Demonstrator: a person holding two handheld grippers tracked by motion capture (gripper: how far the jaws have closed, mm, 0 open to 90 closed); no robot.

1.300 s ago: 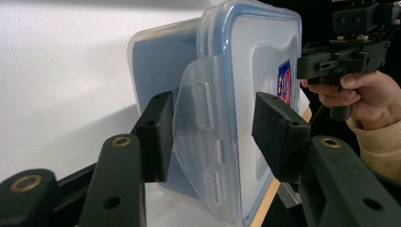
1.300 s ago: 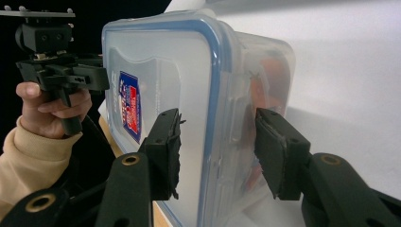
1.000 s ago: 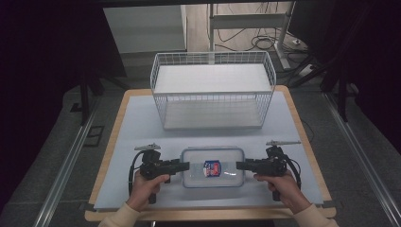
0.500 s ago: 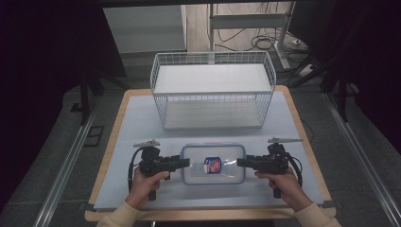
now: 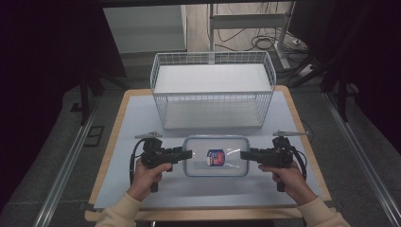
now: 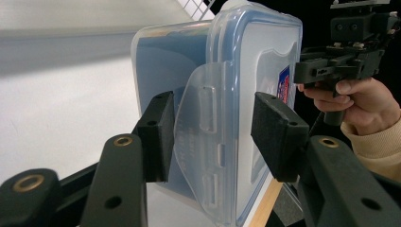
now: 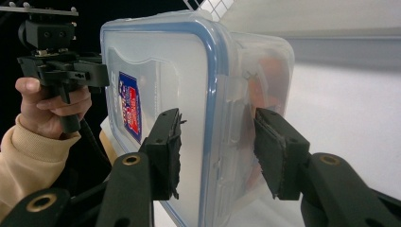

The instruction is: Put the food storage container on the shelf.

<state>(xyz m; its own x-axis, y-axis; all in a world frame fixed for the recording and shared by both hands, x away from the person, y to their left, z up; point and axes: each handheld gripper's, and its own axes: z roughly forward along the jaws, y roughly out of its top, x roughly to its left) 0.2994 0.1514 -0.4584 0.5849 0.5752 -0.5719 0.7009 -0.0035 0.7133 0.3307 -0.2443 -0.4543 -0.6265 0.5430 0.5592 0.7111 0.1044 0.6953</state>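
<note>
A clear plastic container (image 5: 216, 157) with a blue-rimmed lid and a red-and-blue label lies at the front of the table, between my two grippers. My left gripper (image 5: 187, 154) stands open around its left end; in the left gripper view (image 6: 215, 137) the latch flap (image 6: 203, 142) sits between the pads with a gap on each side. My right gripper (image 5: 244, 154) stands open around the right end (image 7: 220, 151), and its pads (image 7: 166, 151) do not press the lid. Something orange shows dimly through the container wall (image 7: 265, 94).
A white wire basket (image 5: 213, 90) stands behind the container in the middle of the white mat (image 5: 137, 118). The table's wooden front edge (image 5: 198, 213) lies close under my forearms. Dark floor, rails and cables surround the table.
Both grippers and the container between them have shifted away from the person, toward the basket, in the high view. The jaws stay spread around its ends.
</note>
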